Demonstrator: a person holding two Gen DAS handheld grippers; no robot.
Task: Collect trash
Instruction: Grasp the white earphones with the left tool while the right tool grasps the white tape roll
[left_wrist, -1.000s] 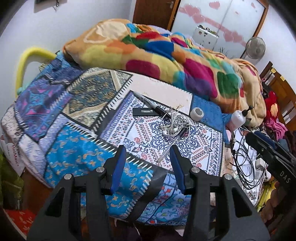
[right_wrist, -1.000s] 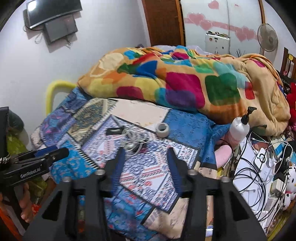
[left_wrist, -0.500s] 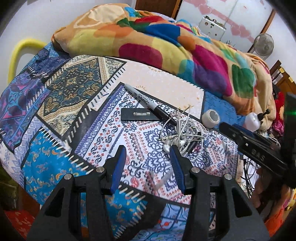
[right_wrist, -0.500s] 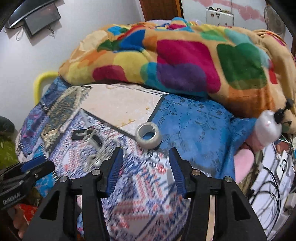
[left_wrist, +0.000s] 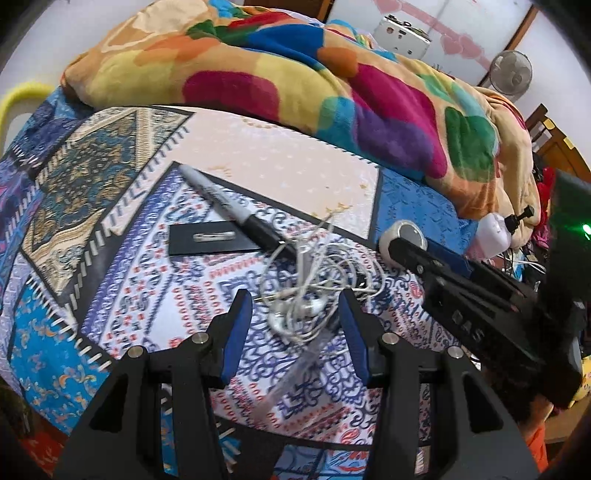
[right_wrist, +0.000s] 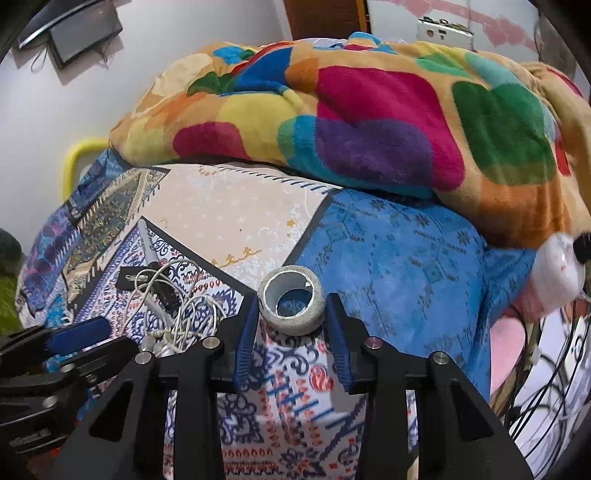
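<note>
Each hand-held gripper, left (left_wrist: 295, 317) and right (right_wrist: 291, 317), has matte black angular arms, silver round screws and blue finger pads (left_wrist: 232, 343). White letters mark the right one's side.

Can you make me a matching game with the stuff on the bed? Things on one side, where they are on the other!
Things:
1. tape roll
2. tangled earphones
3. marker pen
4. colourful blanket

Places:
A. piled at the back of the bed
B. between the right gripper fingers
C. in front of the left gripper
D. tip lying over the flat black card

Pairs: 1-B, 2-C, 3-D, 4-A
</note>
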